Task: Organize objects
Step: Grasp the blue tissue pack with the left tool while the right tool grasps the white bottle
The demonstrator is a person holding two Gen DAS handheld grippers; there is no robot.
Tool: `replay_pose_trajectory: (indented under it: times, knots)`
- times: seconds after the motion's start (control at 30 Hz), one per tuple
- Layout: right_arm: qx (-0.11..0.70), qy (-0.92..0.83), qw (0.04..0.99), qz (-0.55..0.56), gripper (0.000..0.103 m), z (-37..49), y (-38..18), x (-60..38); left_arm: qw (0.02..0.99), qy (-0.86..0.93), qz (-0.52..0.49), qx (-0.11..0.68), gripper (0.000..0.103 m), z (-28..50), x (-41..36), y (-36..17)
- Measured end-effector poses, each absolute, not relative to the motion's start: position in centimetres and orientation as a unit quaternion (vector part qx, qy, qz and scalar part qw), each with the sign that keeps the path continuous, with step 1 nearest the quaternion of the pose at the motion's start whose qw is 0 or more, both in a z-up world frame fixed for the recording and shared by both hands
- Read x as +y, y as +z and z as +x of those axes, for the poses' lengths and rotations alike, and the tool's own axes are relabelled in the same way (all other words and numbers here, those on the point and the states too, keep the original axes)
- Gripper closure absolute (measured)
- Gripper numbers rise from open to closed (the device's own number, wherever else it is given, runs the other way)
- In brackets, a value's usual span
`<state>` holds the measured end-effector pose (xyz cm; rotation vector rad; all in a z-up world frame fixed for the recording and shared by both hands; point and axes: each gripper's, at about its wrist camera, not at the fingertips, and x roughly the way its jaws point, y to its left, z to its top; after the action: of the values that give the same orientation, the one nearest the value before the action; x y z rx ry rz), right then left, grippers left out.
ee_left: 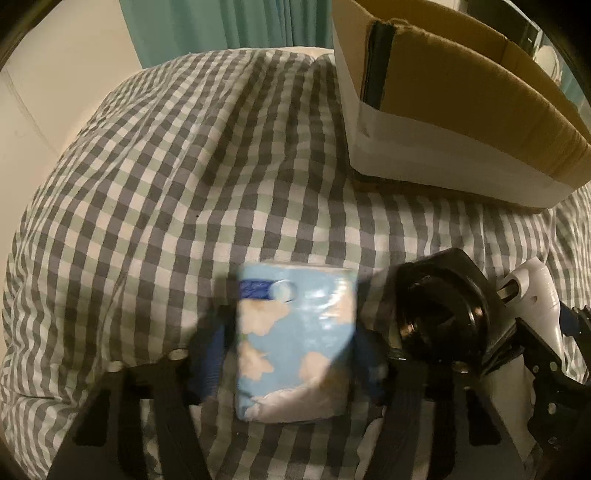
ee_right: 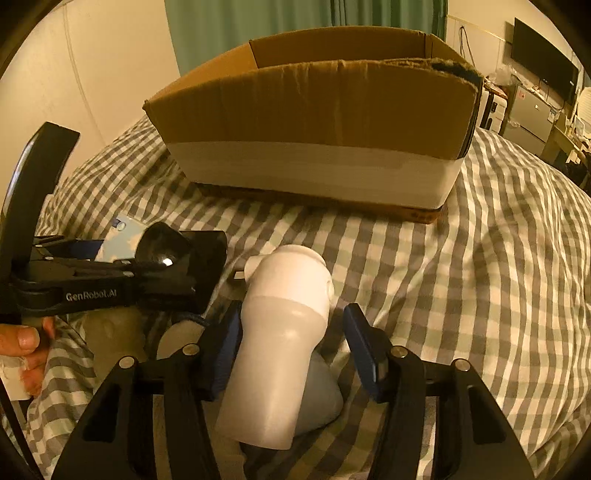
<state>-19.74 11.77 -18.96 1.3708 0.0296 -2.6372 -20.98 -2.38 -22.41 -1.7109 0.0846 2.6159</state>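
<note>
In the left wrist view my left gripper (ee_left: 291, 350) is shut on a light blue tissue pack (ee_left: 295, 339) with cloud print, held over the checked bedspread (ee_left: 166, 184). A cardboard box (ee_left: 461, 110) stands at the upper right. In the right wrist view my right gripper (ee_right: 295, 350) is open around a white plastic bottle (ee_right: 284, 339); the left pad touches it, the right pad stands apart. The bottle lies tilted on the bedspread (ee_right: 480, 277), cap pointing at the box (ee_right: 317, 122). The left gripper's body (ee_right: 110, 273) and the tissue pack (ee_right: 122, 240) show at the left.
The box is open at the top, with a white band round its base. Green curtains (ee_right: 258, 22) hang behind it. A dark screen (ee_right: 543, 59) and cabinets (ee_right: 528, 110) stand at the far right. The right gripper's camera (ee_left: 443, 314) is close beside the tissue pack.
</note>
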Motion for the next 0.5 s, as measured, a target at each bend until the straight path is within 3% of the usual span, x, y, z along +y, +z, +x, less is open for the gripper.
replay_pose_trajectory:
  times: [0.17,0.23,0.5]
  knots:
    - [0.008,-0.877,0.086,0.473,0.057,-19.6,-19.5,11.8,0.003,0.849,-0.528,0.033,0.051,-20.1,-2.2,-21.1]
    - [0.001,-0.879,0.084,0.469,0.065,-19.4,-19.3,12.1,0.002,0.857,-0.515,0.035,0.051,-19.7,-2.1,-20.3]
    - [0.001,-0.886,0.084,0.456,0.065,-17.7,-18.4,12.4,0.008,0.875,-0.478,0.069,0.051,-16.7,-0.3,-17.1]
